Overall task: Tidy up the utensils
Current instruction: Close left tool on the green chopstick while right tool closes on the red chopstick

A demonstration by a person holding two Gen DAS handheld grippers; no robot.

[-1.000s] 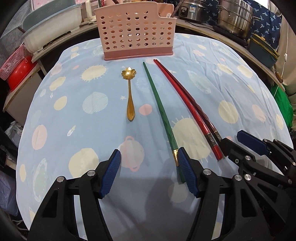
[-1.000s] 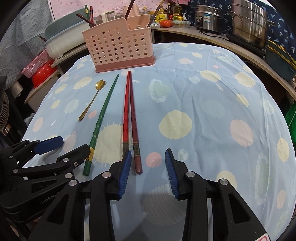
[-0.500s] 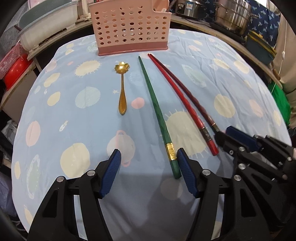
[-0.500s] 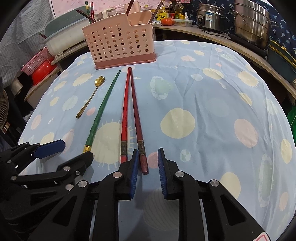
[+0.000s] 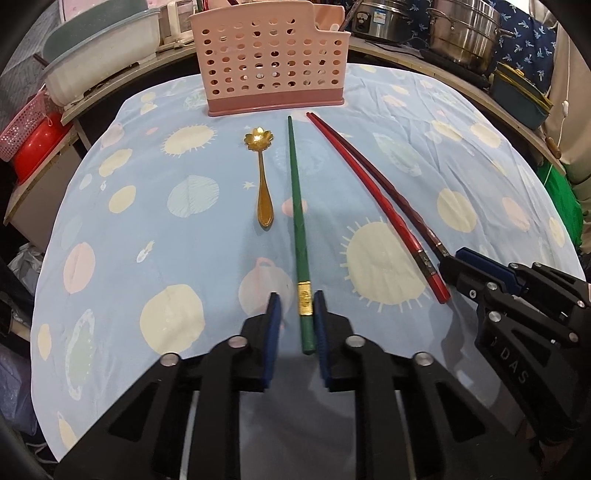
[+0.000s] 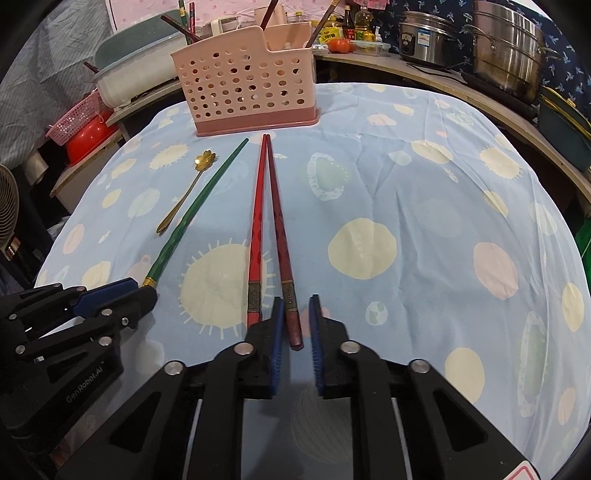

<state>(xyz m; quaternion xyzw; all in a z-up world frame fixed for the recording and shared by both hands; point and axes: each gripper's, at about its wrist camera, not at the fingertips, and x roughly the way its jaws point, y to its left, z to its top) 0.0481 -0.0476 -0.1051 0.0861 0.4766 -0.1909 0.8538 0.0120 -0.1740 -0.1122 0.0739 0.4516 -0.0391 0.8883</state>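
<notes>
A green chopstick [image 5: 300, 225] lies on the tablecloth with its thick end between the pads of my left gripper [image 5: 297, 314], whose jaws stand narrowly apart around it, the right pad touching. A dark red chopstick [image 6: 281, 243] has its end between the pads of my right gripper [image 6: 296, 317], also narrowly apart. A bright red chopstick [image 6: 255, 236] lies just left of it, outside the jaws. A gold flower-bowl spoon [image 5: 261, 173] lies left of the green chopstick. The pink perforated utensil basket [image 5: 271, 59] stands at the table's far edge.
The round table wears a blue cloth with pastel dots [image 6: 424, 221]. Behind it a shelf holds steel pots [image 6: 506, 44], a rice cooker [image 6: 424, 33], a white basin [image 5: 99, 48] and a red basket [image 5: 26, 125]. Each gripper shows in the other's view.
Both grippers have narrowed their jaws and moved over the chopstick ends. The left now straddles the green chopstick; the right straddles the dark red one.
</notes>
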